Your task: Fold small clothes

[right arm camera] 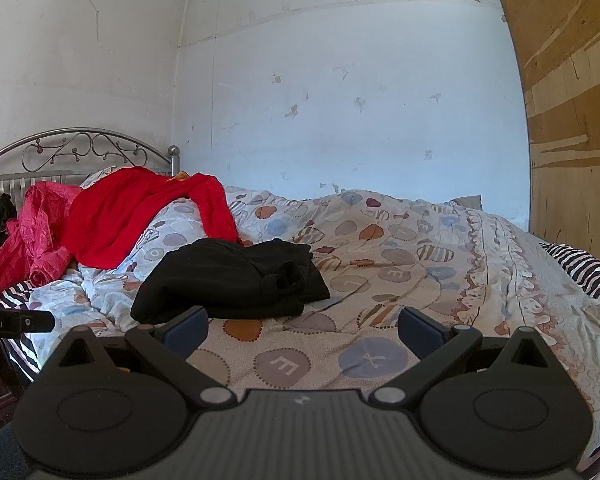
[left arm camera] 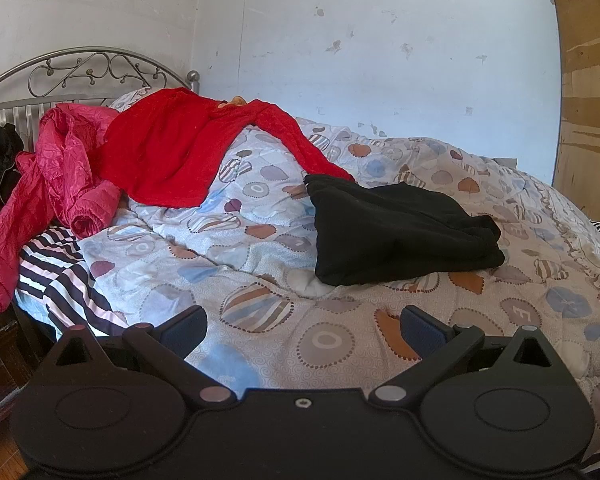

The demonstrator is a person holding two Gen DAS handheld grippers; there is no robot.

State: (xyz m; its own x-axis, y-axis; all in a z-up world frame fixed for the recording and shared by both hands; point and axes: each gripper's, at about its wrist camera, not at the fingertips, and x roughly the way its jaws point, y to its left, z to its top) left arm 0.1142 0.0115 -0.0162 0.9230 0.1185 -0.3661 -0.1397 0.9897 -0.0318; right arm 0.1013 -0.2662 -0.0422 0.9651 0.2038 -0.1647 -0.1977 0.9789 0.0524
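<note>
Two grippers: we hold the left gripper (left arm camera: 302,322) and the right gripper (right arm camera: 302,322) low over the near edge of the bed, side by side, both aimed at the clothes.
Fingers: on each gripper we see the fingers (left arm camera: 186,326) spread wide apart with nothing between them; only quilt shows in the gap.
Pose: both are level and clear of the cloth; the tip of the left one shows at the left edge of the right wrist view.
Quilt: the patterned quilt (left arm camera: 328,344) under us is rumpled, so we judge it a soft, uneven bed for folding.
Black garment: the black garment (right arm camera: 232,276) lies just beyond the fingers, doubled over itself in a thick, compact bundle with loose ends on its right.
Stage: we cannot tell whether this bundle is a fold already laid down or a heap waiting to be spread; it fits both.
Handling: if we grip it, we judge a pinch at a single edge better than a bite into the stacked layers.
Red garment: the red garment (left arm camera: 168,148) drapes further back, one sleeve trailing towards the black one.
Pink jacket: the pink jacket (left arm camera: 52,184) hangs crumpled off the far left side, by the metal headboard (left arm camera: 88,68).
</note>
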